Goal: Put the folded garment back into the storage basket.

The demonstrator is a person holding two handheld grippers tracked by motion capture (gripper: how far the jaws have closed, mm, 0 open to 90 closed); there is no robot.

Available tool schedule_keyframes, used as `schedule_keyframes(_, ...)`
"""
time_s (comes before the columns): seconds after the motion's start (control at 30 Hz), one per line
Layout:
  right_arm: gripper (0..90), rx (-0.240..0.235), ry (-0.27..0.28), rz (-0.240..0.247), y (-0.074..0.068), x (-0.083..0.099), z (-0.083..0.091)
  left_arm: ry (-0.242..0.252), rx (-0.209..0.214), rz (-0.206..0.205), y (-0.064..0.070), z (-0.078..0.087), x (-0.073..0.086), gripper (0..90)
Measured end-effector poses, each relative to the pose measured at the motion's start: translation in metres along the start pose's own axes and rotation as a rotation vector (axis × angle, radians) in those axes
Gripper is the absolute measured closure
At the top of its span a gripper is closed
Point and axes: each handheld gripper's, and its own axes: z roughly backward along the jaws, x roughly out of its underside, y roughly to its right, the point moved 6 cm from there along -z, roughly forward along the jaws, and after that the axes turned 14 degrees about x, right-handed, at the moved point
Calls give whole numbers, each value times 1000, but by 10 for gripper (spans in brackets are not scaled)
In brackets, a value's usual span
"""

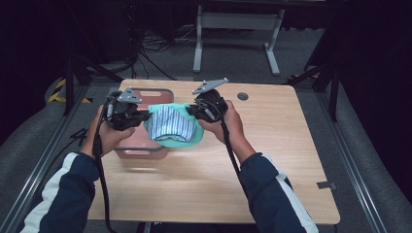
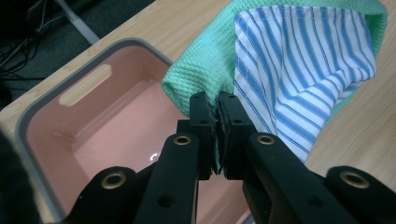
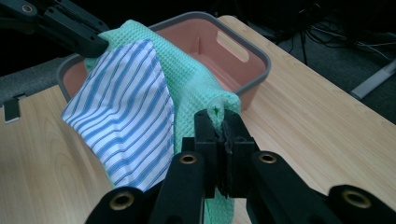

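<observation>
A green waffle-weave cloth (image 1: pixel 187 141) hangs stretched between my two grippers, with a blue-and-white striped cloth (image 1: pixel 170 124) lying on its near face. My left gripper (image 1: pixel 145 116) is shut on the green cloth's left corner (image 2: pixel 205 74), over the pink bin. My right gripper (image 1: pixel 193 112) is shut on the opposite corner (image 3: pixel 219 109). In the left gripper view the striped cloth (image 2: pixel 303 70) drapes to the right of the jaws. From the right gripper view, the striped cloth (image 3: pixel 126 116) hangs left of the jaws, and the left gripper (image 3: pixel 100 46) pinches the far corner.
A pink bin with a grey rim (image 1: pixel 141 151) stands on the wooden table (image 1: pixel 272 160) at the left, partly under the cloths; its inside (image 2: pixel 116 116) looks empty. A round cable hole (image 1: pixel 243 96) sits at the table's back. Table frames and cables lie on the floor beyond.
</observation>
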Motion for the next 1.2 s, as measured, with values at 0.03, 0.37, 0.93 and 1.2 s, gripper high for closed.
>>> schedule_keyframes(0.03,868,-2,1,2,-3,-3,-2,0,0,8,-1,2,1,855)
schedule_keyframes(0.37,868,-40,17,15,-27,-31,-21,7,-52,54,-20,26,18,855)
schedule_keyframes(0.93,868,-94,-18,30,-64,-44,-68,-20,-119,118,-51,40,48,855)
schedule_keyframes(1.2,868,-103,-46,31,-72,-36,-92,-48,-132,137,-63,24,62,856)
